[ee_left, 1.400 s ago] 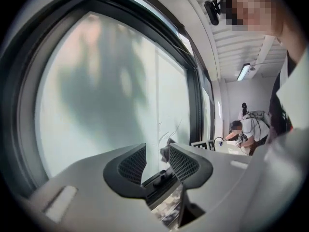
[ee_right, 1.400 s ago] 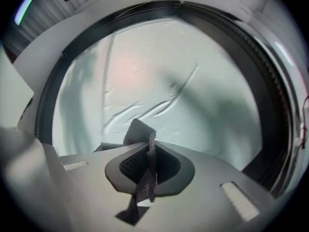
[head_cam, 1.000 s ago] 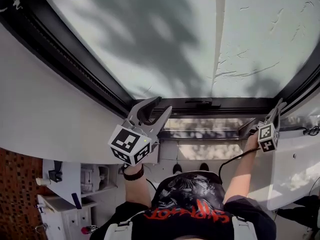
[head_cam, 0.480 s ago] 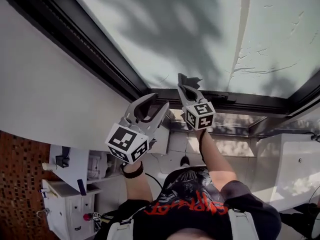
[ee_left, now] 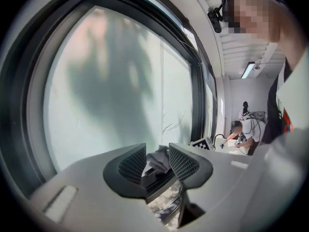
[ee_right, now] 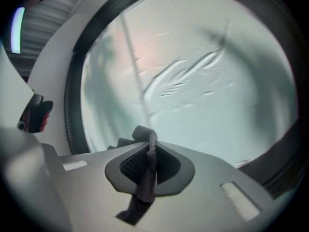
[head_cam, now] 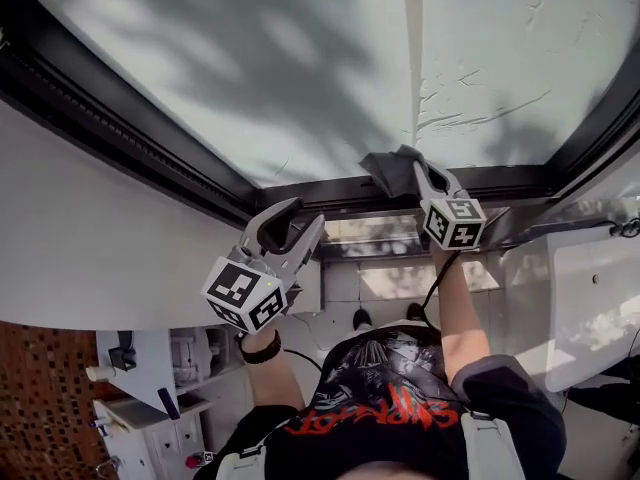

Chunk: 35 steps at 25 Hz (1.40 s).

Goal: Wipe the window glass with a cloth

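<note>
The frosted window glass [head_cam: 300, 58] fills the top of the head view, in a dark frame [head_cam: 320, 196]. My right gripper [head_cam: 414, 166] is shut on a grey cloth [head_cam: 384, 170] and holds it at the bottom edge of the glass, near the middle. In the right gripper view the cloth [ee_right: 145, 187] is pinched between the closed jaws of the right gripper [ee_right: 150, 149] and bunches up above the tips, with the glass [ee_right: 203, 81] just beyond. My left gripper [head_cam: 303, 216] hangs open and empty, lower and to the left. In the left gripper view its jaws stand apart; the cloth [ee_left: 158, 159] shows through the gap of the left gripper [ee_left: 157, 149].
A vertical seam [head_cam: 410, 58] and creases run down the glass. A white wall [head_cam: 90, 238] lies left of the frame and a white ledge [head_cam: 590, 298] to the right. A white cabinet [head_cam: 140, 378] stands below left. People sit at a desk [ee_left: 241, 134] far off.
My right gripper has swung with the cloth from the window's right side to the bottom middle of the glass. The left gripper has only sunk a little and stays open.
</note>
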Available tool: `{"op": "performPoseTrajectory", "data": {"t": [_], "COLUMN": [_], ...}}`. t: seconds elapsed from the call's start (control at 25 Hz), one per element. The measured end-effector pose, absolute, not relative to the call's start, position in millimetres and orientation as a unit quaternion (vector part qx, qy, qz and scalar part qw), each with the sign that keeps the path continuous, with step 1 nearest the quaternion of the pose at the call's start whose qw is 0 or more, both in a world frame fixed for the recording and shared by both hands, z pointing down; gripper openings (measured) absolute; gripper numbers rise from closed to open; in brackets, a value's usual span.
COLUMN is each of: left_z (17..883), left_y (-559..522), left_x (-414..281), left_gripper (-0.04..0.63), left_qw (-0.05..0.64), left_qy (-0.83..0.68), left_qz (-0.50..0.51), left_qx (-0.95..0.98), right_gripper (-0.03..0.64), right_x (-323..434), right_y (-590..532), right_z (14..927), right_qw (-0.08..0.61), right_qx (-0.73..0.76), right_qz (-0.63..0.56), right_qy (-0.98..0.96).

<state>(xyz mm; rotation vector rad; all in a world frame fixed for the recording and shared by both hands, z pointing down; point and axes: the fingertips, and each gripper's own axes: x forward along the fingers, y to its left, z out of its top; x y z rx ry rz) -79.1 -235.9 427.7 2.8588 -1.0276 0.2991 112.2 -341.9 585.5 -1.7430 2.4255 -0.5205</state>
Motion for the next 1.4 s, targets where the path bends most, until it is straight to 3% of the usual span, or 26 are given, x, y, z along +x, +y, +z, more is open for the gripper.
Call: {"op": "performPoseTrajectory", "data": {"t": [0.16, 0.28, 0.36, 0.44, 0.6, 0.84, 0.96, 1.12, 1.4], "left_z": [440.8, 441.3, 443.0, 446.9, 446.7, 444.3, 446.3, 450.0, 465.8], "left_y": [-238.3, -233.7, -233.9, -236.9, -236.1, -223.9, -221.2, -218.0, -213.4], "left_x": [-45.1, -31.7, -32.4, -38.8, -51.2, -98.8, -141.2, -186.1, -188.4], "left_gripper": [0.144, 0.144, 0.144, 0.144, 0.144, 0.144, 0.144, 0.144, 0.146], "left_qw": [0.055, 0.056, 0.056, 0.060, 0.062, 0.061, 0.071, 0.072, 0.078], "left_qy": [-0.308, -0.295, -0.296, -0.303, -0.314, -0.352, -0.379, -0.418, -0.399], "left_qz": [0.106, 0.103, 0.103, 0.103, 0.094, 0.079, 0.068, 0.058, 0.062], "left_qx": [0.944, 0.948, 0.948, 0.945, 0.943, 0.931, 0.920, 0.904, 0.911], "right_gripper": [0.018, 0.018, 0.018, 0.018, 0.018, 0.018, 0.018, 0.017, 0.015], "right_x": [286.5, 412.4, 467.3, 476.3, 387.0, 103.3, 5.6, -54.7, -62.8], "right_y": [-310.5, -262.2, -233.0, -224.4, -255.7, -288.0, -270.6, -259.0, -260.1], "right_z": [618.1, 627.2, 615.3, 593.5, 541.4, 469.9, 444.6, 427.8, 423.2], "right_qw": [0.054, 0.095, 0.127, 0.147, 0.165, 0.191, 0.179, 0.135, 0.116], "right_qx": [-0.691, -0.778, -0.821, -0.829, -0.775, -0.518, -0.433, -0.411, -0.435], "right_qz": [-0.201, -0.236, -0.225, -0.192, -0.127, -0.108, -0.086, -0.019, 0.000], "right_qy": [0.692, 0.574, 0.508, 0.503, 0.596, 0.827, 0.879, 0.901, 0.893]}}
